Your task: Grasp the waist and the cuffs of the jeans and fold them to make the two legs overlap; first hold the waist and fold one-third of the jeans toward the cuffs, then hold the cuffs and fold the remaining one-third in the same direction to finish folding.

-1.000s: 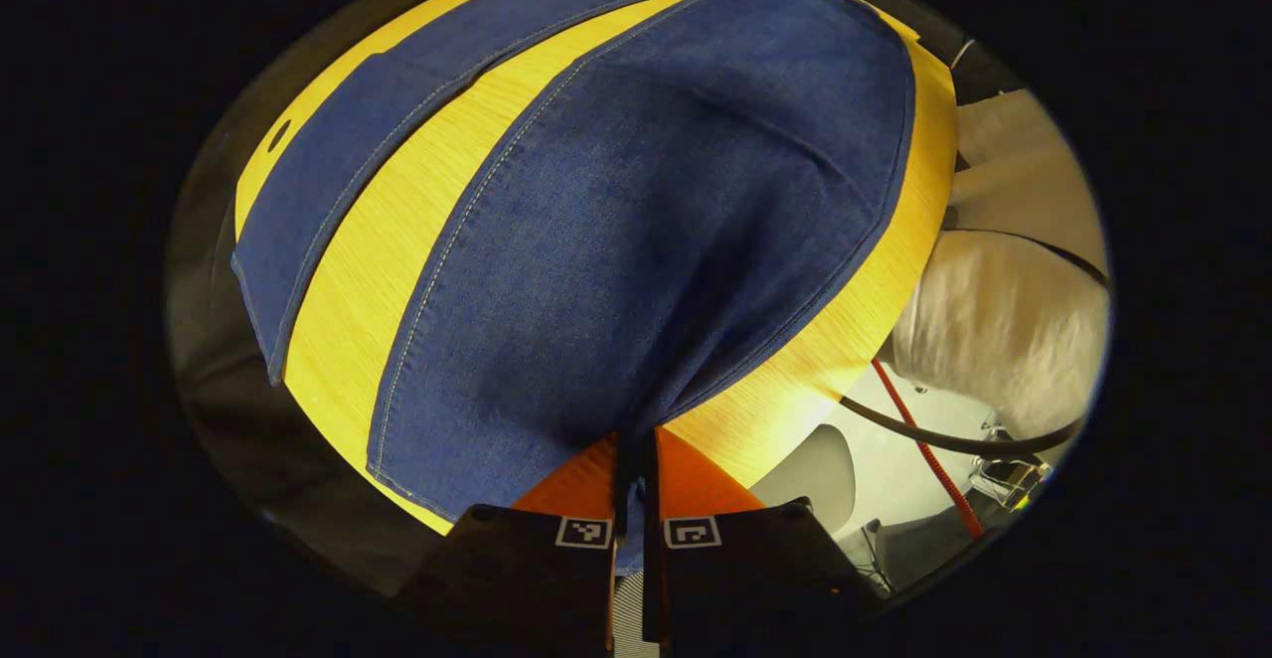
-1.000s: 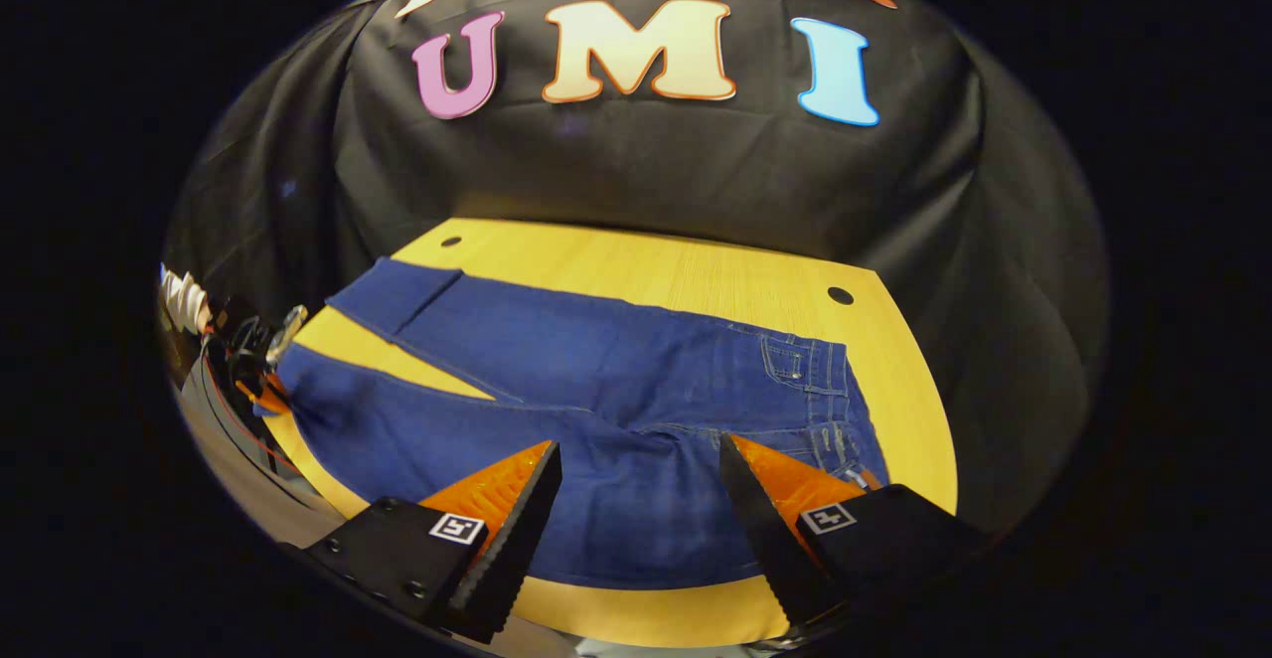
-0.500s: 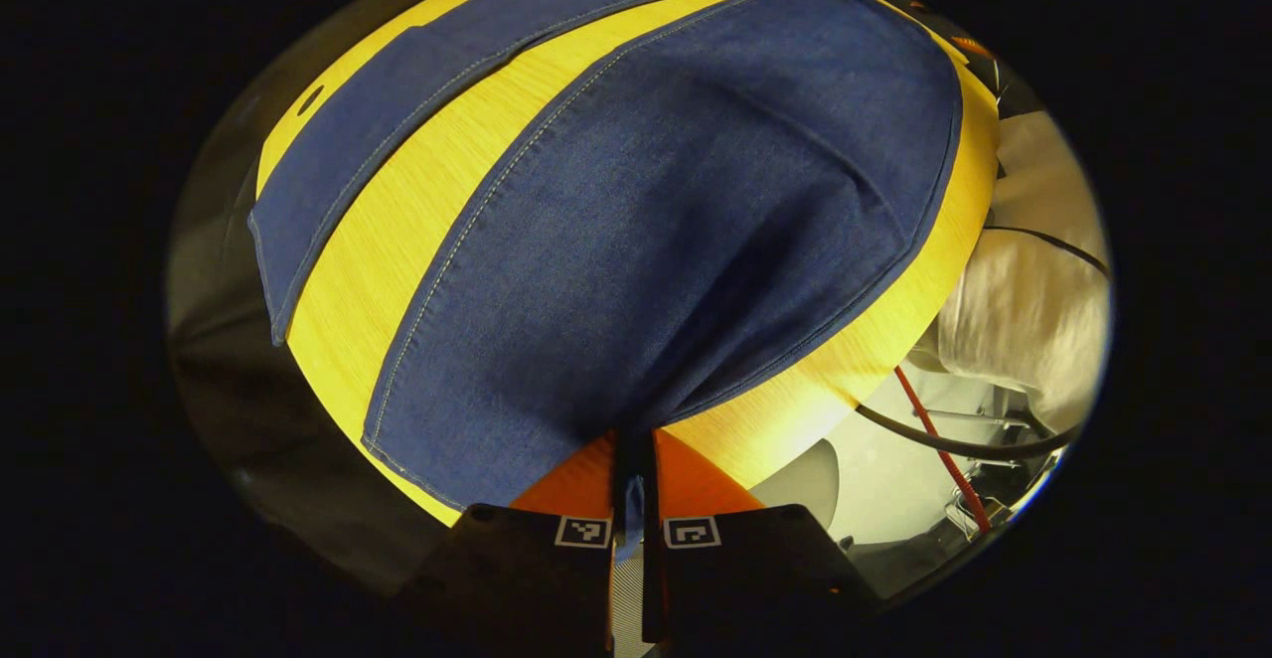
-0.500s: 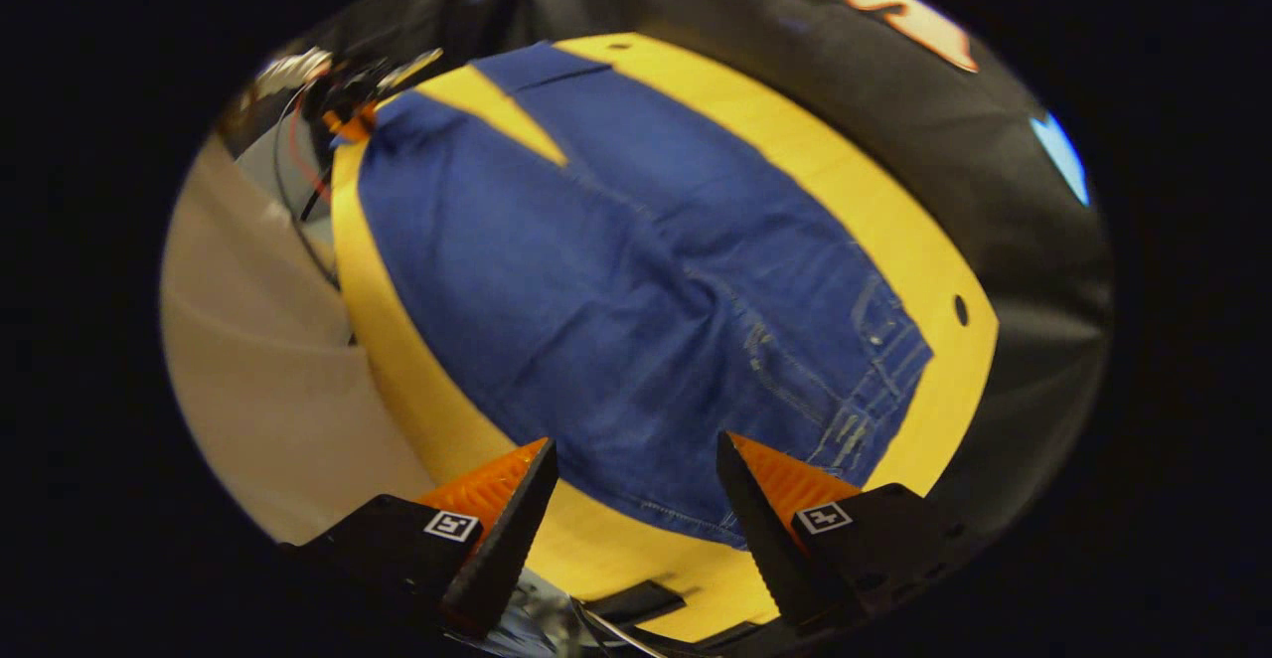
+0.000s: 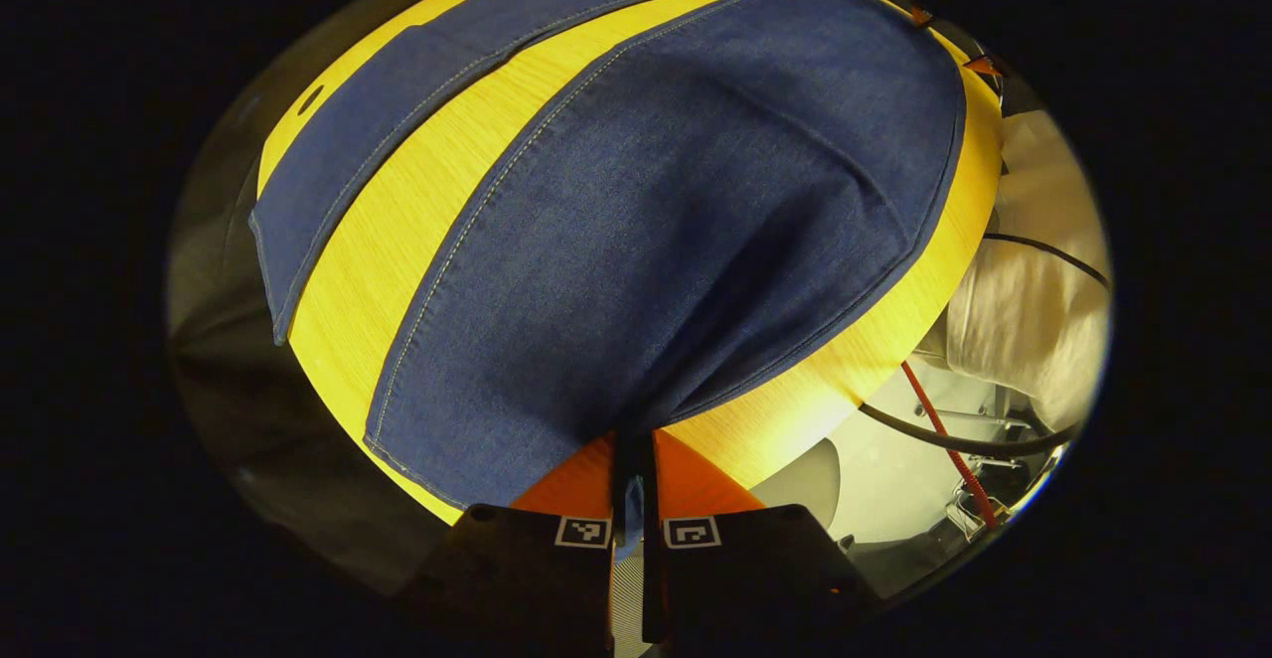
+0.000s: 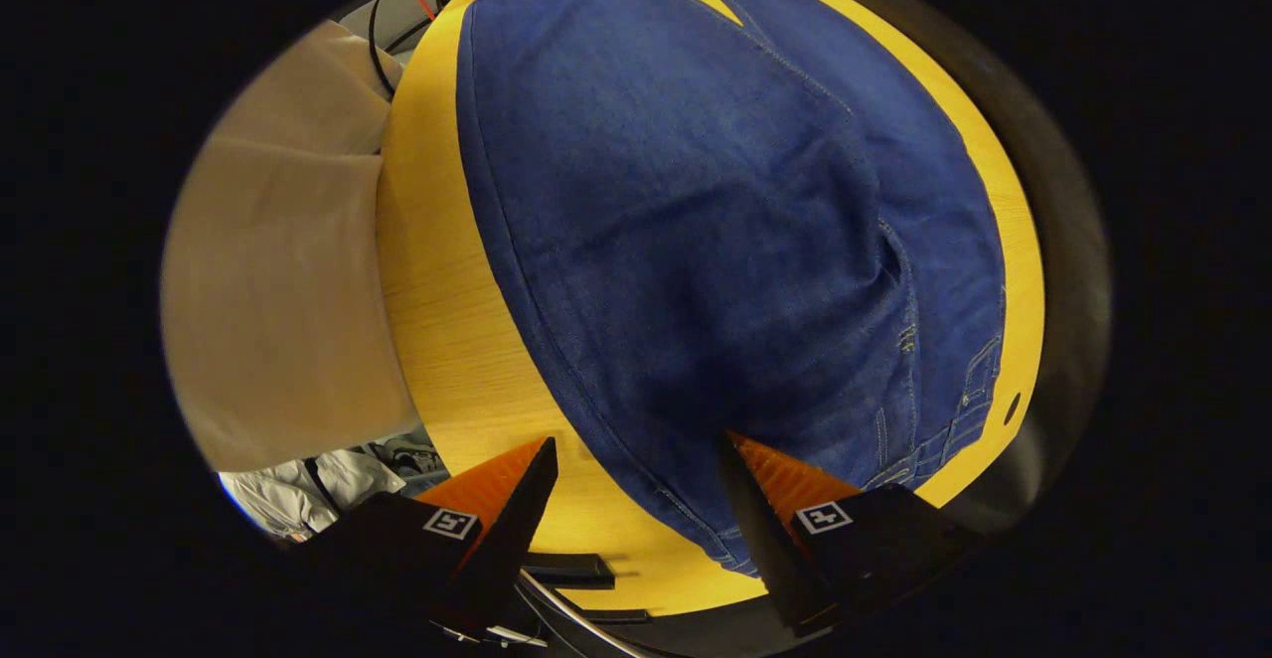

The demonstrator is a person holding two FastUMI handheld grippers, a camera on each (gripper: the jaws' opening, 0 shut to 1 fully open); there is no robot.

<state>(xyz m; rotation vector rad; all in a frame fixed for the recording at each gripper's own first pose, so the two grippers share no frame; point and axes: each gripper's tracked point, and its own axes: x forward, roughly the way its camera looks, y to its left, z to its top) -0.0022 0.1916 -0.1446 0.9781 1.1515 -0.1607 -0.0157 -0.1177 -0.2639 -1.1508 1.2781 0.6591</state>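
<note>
While the left gripper [image 5: 633,454] pinches a cuff corner of the jeans [image 5: 656,231], the right gripper [image 6: 636,479] hangs with its fingers spread apart over the waist end.

In the left gripper view, both orange fingers are pressed together on the denim at the near table [image 5: 417,201] edge, and the two legs run away from them, with yellow wood between. In the right gripper view, the jeans [image 6: 715,241] lie flat on the table [image 6: 437,290], the waist corner just beyond the fingertips, untouched. A person's pale sleeve [image 6: 278,290] is beside the table edge.

Bare table [image 6: 437,320] strip beside the jeans [image 6: 696,201]; sleeve [image 6: 278,290] crowds its edge
</note>
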